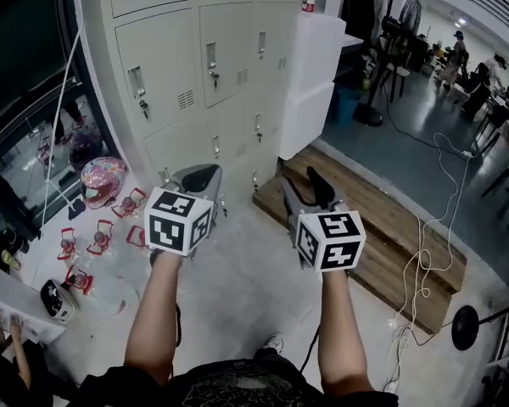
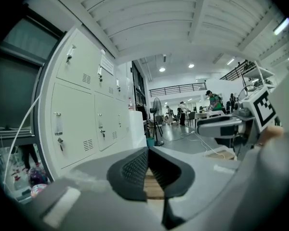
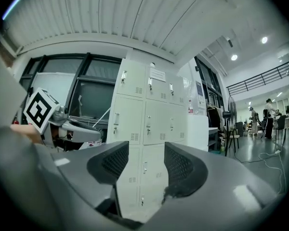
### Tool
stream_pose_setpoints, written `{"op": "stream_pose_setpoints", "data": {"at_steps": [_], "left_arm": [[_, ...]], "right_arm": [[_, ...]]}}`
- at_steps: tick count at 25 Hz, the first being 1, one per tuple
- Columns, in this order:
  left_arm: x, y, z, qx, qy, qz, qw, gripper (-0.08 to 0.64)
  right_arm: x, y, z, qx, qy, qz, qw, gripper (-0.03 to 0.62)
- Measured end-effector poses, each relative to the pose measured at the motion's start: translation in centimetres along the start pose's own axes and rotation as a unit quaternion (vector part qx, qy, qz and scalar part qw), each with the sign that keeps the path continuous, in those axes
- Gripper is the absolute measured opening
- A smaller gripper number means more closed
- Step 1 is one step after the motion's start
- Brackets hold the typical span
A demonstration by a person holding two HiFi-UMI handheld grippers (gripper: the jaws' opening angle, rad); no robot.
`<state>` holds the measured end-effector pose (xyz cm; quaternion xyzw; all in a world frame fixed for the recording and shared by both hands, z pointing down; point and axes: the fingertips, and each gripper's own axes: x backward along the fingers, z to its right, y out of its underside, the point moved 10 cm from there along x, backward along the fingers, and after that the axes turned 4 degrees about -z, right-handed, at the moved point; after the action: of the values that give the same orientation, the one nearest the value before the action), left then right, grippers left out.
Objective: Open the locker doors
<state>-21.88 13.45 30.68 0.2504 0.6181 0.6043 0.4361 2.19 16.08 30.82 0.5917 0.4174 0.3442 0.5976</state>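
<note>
Approach step, I'd say; lockers [image 1: 229,58] at the far edge of the floor [image 1: 246,282], all shut; left gripper [image 1: 198,179] clenched empty, right gripper [image 1: 314,186] spread, empty; next needs lining up on a latch [image 1: 213,76].

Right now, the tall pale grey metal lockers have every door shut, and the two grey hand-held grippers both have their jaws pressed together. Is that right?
Not quite. The right gripper has its jaws apart with nothing between them, as the right gripper view shows. Only the left gripper has its jaws together. The pale grey metal lockers do have every visible door shut.
</note>
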Motion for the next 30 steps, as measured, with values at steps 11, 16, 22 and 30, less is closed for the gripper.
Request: {"op": "stream_pose_setpoints", "data": {"at_steps": [11, 16, 22, 30], "left_arm": [[-8.1, -2.7, 2.3, 0.018, -0.022, -0.011, 0.9995, 0.000], [-10.2, -3.6, 3.0, 0.018, -0.038, -0.014, 0.9990, 0.000], [-11.5, -4.2, 3.4, 0.021, -0.056, -0.015, 0.9981, 0.000], [-12.8, -4.3, 3.1, 0.022, -0.075, -0.023, 0.9967, 0.000]], "right_arm": [[-4.0, -0.6, 9.1, -0.016, -0.046, 0.001, 0.999, 0.284], [-5.2, -0.7, 11.6, -0.011, -0.061, -0.001, 0.998, 0.308], [-6.0, -0.6, 13.2, -0.004, -0.075, -0.005, 0.997, 0.311], [-7.4, -0.5, 14.6, 0.004, -0.088, -0.008, 0.996, 0.314]]}}
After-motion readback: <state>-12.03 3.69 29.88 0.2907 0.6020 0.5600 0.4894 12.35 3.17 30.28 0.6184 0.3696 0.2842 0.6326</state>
